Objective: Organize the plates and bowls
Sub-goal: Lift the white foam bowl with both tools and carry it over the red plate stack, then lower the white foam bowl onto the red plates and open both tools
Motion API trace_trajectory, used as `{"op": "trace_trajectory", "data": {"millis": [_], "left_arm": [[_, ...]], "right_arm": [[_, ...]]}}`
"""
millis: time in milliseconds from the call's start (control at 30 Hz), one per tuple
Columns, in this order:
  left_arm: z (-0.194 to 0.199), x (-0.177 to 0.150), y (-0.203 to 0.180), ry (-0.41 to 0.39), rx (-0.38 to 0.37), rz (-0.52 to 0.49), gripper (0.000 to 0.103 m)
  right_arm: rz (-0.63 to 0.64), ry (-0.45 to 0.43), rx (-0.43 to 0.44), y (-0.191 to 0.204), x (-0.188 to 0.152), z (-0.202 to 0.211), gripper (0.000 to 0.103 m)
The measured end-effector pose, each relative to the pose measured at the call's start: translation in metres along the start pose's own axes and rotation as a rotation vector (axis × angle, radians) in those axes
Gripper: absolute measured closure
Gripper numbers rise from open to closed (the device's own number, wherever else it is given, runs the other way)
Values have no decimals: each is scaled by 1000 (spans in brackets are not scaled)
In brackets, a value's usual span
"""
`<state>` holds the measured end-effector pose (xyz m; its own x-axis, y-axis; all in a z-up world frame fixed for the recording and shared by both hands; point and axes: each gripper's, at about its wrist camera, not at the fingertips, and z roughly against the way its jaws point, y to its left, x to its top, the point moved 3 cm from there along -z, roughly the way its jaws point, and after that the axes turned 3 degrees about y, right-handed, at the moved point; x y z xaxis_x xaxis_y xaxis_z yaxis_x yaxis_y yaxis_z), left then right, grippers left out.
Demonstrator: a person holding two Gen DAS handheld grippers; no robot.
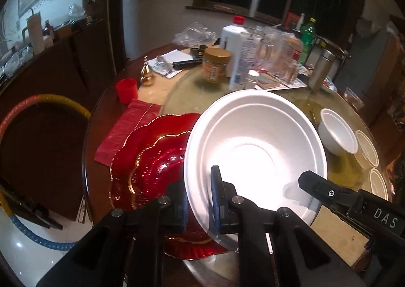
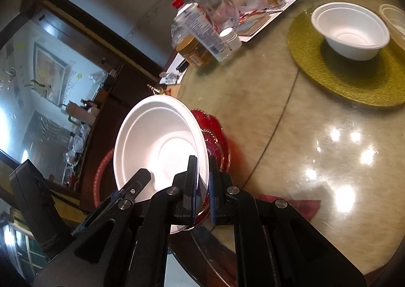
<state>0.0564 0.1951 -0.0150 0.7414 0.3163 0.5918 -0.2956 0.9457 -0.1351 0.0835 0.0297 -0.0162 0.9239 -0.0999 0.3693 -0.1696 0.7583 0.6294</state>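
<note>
**Operator:** Item one, large white bowl (image 1: 255, 150). I have it off the tabletop (image 2: 291, 135), tilted, between both grippers. Left gripper (image 1: 200, 201) is pinched narrow on the near rim, one pad inside and one outside. Right gripper (image 2: 202, 185) is fully closed on the opposite rim wall.

**Checker:** Where does it sit over the rest?

**Operator:** Above the red scalloped plates (image 1: 152, 160), at the tabletop's near edge. Item two, small white bowl (image 2: 350, 31), resting on the green round mat (image 2: 354, 79), well apart to the far side. Item three, more small bowls (image 1: 367, 148) just beside it.

**Checker:** Handling note?

**Operator:** My judgement: keep both hands moving as one and level the rim before lowering, since the thin wall could flex or slip if one hand leads.

**Checker:** Room to move?

**Operator:** The middle of the tabletop is open and glossy. The far side is crowded: red-capped bottle (image 1: 235, 51), amber jar (image 1: 216, 64), clear glassware (image 1: 273, 51). The table edge lies right below the plates, so I would stay inboard.
</note>
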Motion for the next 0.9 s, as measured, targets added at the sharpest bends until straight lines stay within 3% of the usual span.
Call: {"op": "trace_trajectory", "data": {"millis": [567,900], "left_arm": [[-13,0,40,17,48,61,90],[-28,-10,47,48,79,73,90]], "right_arm": [[55,72,-30,23,1,-46,96],[53,117,-48,15,-4,-67,95]]}}
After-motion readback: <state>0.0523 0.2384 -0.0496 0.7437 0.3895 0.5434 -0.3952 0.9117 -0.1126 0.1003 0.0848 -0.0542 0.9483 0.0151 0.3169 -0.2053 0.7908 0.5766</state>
